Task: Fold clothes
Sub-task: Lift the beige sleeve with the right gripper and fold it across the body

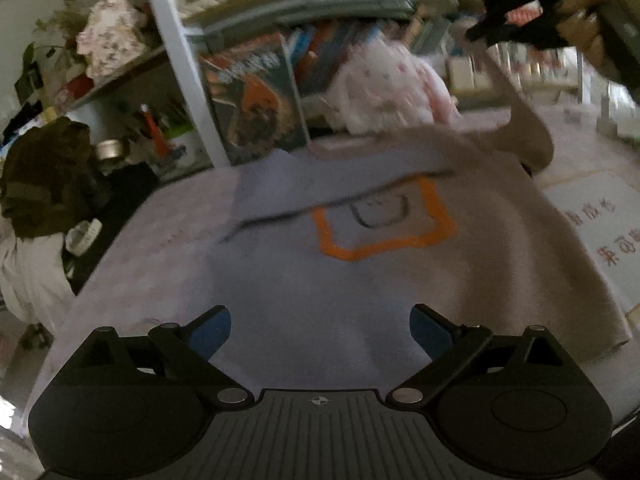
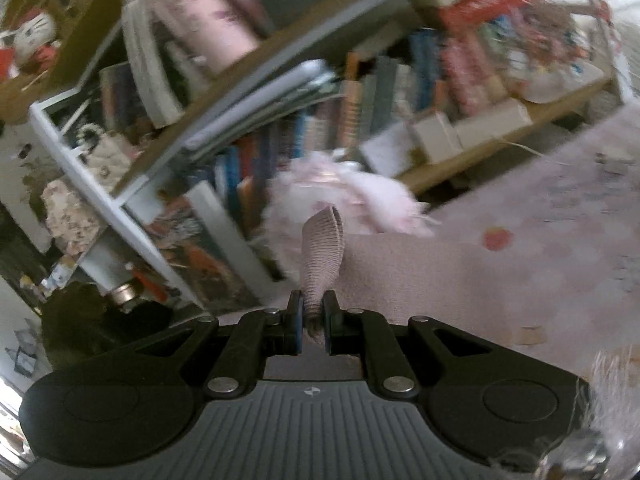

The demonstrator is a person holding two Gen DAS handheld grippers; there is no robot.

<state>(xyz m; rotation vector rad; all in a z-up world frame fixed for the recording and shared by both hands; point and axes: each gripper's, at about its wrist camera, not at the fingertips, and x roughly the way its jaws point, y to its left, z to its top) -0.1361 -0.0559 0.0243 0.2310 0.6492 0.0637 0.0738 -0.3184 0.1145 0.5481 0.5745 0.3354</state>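
A pale sweater (image 1: pixel 304 280) with an orange square print (image 1: pixel 380 220) lies spread on the table. My left gripper (image 1: pixel 320 334) is open and empty, low over the sweater's near part. My right gripper (image 2: pixel 311 326) is shut on the sweater's ribbed sleeve cuff (image 2: pixel 325 256) and holds it lifted above the table. In the left wrist view the right gripper (image 1: pixel 476 32) shows at the top right, the sleeve (image 1: pixel 520 120) hanging from it down to the sweater.
A bookshelf (image 2: pixel 360 96) full of books stands behind the table. A pink fluffy garment (image 1: pixel 388 88) lies at the table's back, and shows in the right wrist view (image 2: pixel 348 196). A dark cloth heap (image 1: pixel 48 176) is at left. A printed sheet (image 1: pixel 600 220) lies right.
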